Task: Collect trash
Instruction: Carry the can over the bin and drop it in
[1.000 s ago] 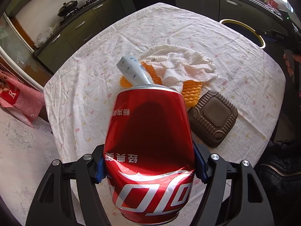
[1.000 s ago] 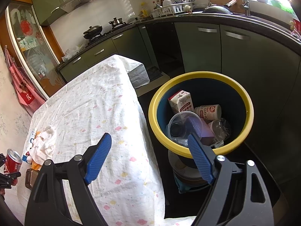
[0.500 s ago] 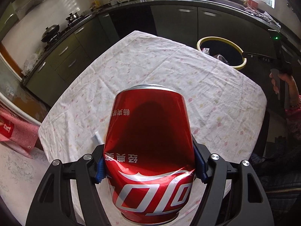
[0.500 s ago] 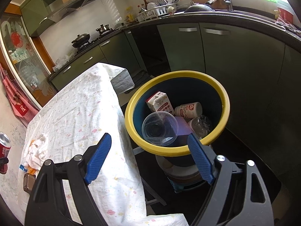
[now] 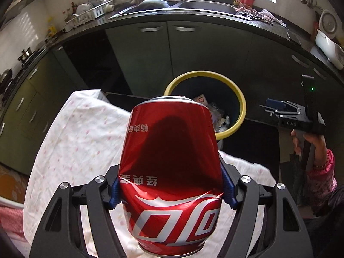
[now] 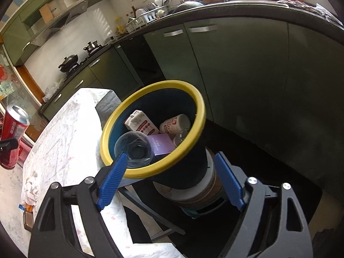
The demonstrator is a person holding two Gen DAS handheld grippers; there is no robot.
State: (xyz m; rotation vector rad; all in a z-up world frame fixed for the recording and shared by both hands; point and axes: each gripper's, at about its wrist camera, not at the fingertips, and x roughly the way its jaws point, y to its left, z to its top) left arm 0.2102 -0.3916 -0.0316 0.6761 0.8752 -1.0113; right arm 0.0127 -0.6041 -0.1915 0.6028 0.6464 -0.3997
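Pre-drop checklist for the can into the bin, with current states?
1. Left gripper shut on the red can: ok, pads press both sides and the wall is dented.
2. Can over the bin opening: not ok, it is above the tablecloth, short of the rim.
3. Bin has room: ok, the carton and clear cup sit below the rim.
4. Right gripper out of the drop path: cannot tell; open, empty, close to the bin.
5. Can empty: cannot tell.

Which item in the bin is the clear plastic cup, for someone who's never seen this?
Find the yellow-rimmed bin beside the cloth-covered table. Inside, nearest the table side, lies the clear plastic cup, mouth upward. Unlike the printed milk carton and purple box beside it, it is see-through.
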